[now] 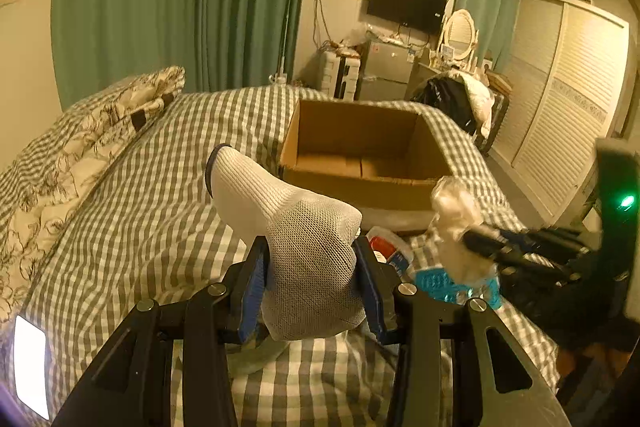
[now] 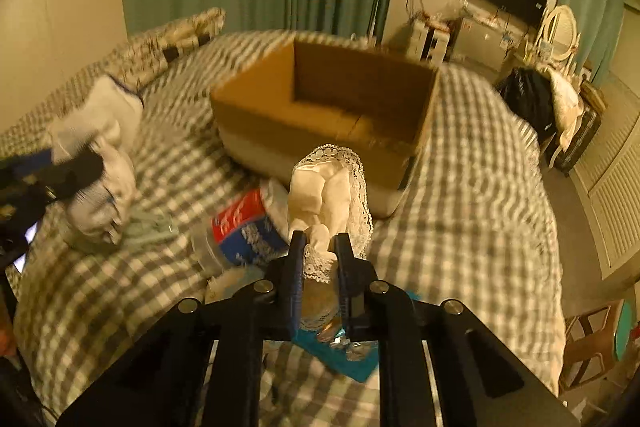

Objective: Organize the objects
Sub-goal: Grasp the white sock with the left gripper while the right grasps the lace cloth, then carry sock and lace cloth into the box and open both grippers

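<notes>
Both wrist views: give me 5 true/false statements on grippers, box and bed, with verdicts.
1. The left gripper is shut on a white sock. True.
2. The right gripper is open and holds nothing. False: it is shut on a lace-trimmed cloth.
3. The box already holds the sock. False: the inside that shows looks bare, and the sock is in the left gripper.
4. A bottle with a red and blue label lies on the checked bedding in front of the box. True.
5. The box stands on the floor. False: it sits on the bedding.
</notes>
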